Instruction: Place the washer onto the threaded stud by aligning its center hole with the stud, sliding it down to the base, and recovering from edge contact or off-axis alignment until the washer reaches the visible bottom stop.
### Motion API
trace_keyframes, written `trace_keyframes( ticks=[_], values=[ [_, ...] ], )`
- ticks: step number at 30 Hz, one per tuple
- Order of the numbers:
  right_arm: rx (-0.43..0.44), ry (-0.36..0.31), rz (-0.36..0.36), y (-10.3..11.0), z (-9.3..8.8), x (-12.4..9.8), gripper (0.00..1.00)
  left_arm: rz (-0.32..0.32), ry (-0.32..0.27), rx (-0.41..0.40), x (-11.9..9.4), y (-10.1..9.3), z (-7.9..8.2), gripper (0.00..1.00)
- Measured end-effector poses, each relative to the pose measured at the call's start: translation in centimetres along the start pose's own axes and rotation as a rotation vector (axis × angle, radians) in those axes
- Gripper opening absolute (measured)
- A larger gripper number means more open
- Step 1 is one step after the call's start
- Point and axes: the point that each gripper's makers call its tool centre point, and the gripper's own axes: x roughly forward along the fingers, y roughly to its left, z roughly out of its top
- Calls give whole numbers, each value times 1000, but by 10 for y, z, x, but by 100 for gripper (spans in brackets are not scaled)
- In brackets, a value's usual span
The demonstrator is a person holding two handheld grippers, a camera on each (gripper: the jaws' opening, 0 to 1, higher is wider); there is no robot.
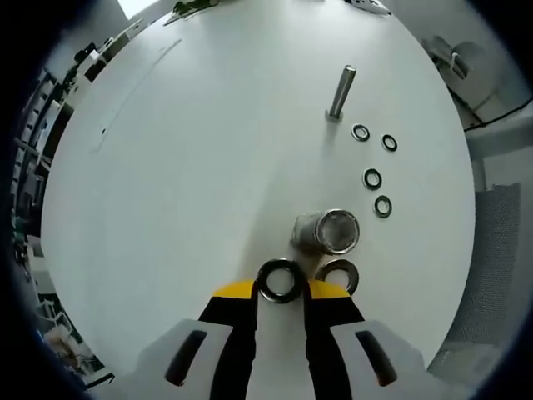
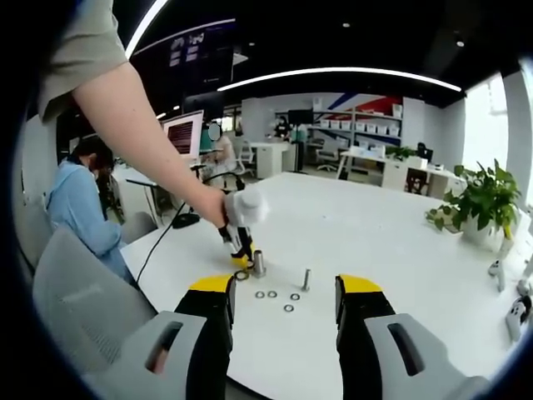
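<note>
Up close in the left gripper view, the left gripper (image 1: 281, 287) has a dark washer (image 1: 280, 281) pinched between its yellow-tipped jaws, the ring facing the camera with its center hole plain to see. A second large washer (image 1: 338, 276) lies flat on the white worktop (image 1: 183, 167) just to the right of the jaws, touching or nearly touching a short metal cylinder (image 1: 327, 231) lying on its side (its open end toward the lens). Farther off, the threaded stud (image 1: 341, 92) stands upright on its small base, well apart from the held washer, with nothing on it. Four small washers (image 1: 372, 178) lie scattered on the worktop beside the stud.

Seen from the right gripper view, the right gripper (image 2: 284, 297) hangs above the near edge of the worktop with its jaws spread wide and nothing between them. Beyond them a person's bare arm (image 2: 146, 137) reaches down to the left gripper (image 2: 241, 242), which sits low over the worktop beside the cylinder (image 2: 259, 263); the stud (image 2: 306, 279) and small washers (image 2: 273, 296) lie just in front. A seated person in blue (image 2: 79, 212) is at the left, a potted plant (image 2: 483, 204) at the right.
</note>
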Motion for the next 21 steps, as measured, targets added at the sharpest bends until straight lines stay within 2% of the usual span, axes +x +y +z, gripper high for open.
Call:
trace_keyframes(
  ticks=[13,21],
  values=[
    [-2,1,7,1,0,1,50,17,-38,-40,-28,7,-6,19],
    [0,0,11,2,1,1,50,31,-106,-18,-52,5,11,19]
  ],
)
